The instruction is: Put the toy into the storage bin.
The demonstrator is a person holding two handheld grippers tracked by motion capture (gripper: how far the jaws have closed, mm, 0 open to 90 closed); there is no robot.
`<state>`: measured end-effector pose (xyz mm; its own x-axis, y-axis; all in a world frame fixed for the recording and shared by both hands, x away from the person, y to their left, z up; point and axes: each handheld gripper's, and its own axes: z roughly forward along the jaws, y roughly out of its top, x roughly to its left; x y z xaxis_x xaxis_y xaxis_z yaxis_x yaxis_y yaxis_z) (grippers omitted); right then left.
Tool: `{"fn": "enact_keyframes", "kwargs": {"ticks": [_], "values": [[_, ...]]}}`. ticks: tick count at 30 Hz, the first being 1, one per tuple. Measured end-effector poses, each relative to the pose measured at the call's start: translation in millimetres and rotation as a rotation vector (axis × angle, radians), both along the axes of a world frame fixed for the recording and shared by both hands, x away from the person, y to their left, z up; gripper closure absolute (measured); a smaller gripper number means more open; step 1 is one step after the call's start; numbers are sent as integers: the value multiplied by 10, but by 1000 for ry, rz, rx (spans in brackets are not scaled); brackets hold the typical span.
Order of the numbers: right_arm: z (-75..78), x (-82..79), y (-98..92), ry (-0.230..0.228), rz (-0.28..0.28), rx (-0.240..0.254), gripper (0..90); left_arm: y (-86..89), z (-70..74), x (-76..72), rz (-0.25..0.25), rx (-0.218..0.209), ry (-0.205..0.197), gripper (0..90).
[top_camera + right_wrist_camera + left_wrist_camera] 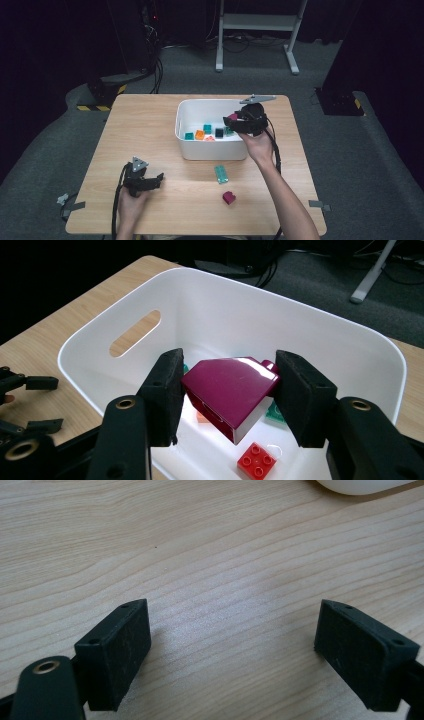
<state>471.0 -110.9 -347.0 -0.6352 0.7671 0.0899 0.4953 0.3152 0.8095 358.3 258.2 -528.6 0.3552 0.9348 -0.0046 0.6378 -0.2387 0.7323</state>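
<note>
The wooden table (pixel 150 130) is the biggest thing here, flat and pale with thin wavy lines in it. On it sits a white plastic bin (pixel 187 145) with smooth round corners and a long hole for a handle in one wall. The right gripper (pixel 227 390) hangs over the bin, and its black jaws are clamped on a dark red block (pixel 230 387). The dark red block is shiny and has a sloped top like a little roof. Below it in the bin lie small blocks, and one is a red block (pixel 256 460) with four round bumps.

The left gripper (pixel 232 645) rests low at the near left of the table, well apart from the bin, with its jaws wide apart over bare wood.

In front of the bin lie a flat green block (pixel 221 173) and another dark red piece (pixel 229 197).
</note>
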Motion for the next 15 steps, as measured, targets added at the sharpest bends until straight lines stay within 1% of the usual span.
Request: {"fn": "enact_keyframes", "kwargs": {"ticks": [4, 12, 15], "values": [[-18, 67, 40, 4, -9, -5, 474, 1, 0, 1, -1, -1, 0, 150], [-128, 190, 103, 39, -30, -27, 472, 2, 0, 1, -1, -1, 0, 150], [-156, 216, 124, 44, -31, -31, 471, 2, 0, 1, -1, -1, 0, 150]]}}
